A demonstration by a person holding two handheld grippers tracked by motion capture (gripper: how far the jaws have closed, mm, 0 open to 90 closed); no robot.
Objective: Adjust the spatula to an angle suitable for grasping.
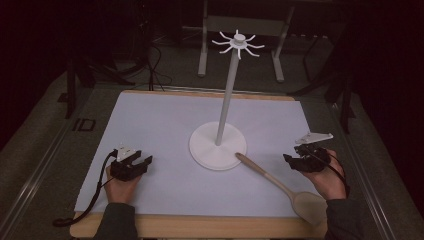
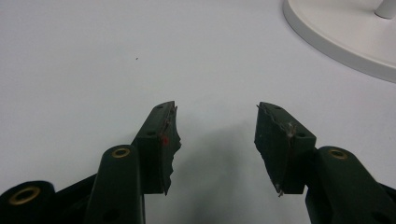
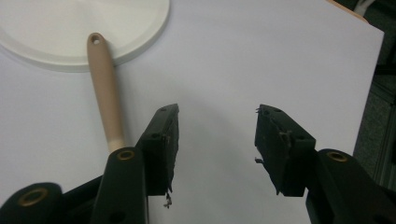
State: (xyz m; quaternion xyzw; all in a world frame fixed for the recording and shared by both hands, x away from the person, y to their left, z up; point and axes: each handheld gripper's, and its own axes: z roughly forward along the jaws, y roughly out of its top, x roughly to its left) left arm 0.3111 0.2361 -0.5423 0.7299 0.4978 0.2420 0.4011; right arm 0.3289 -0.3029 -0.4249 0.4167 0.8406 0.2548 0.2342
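Both tongs stand wide and hold nothing: the left gripper [image 1: 141,160] near the desk's [image 1: 200,226] left edge, the right gripper [image 1: 296,159] near its right edge, just beside the beige wooden spoon [image 1: 280,184] whose handle tip lies on the white round base of the hook stand [image 1: 218,146].

Dim room, lit tabletop, soft shadows, sharp focus

The left gripper [image 1: 141,162] and right gripper [image 1: 295,153] rested low, well apart. Both had their jaws spread wide, holding nothing.

Dim room — grey floor [image 1: 45,150], metal table legs [image 1: 202,50] behind, cables [image 1: 155,65].
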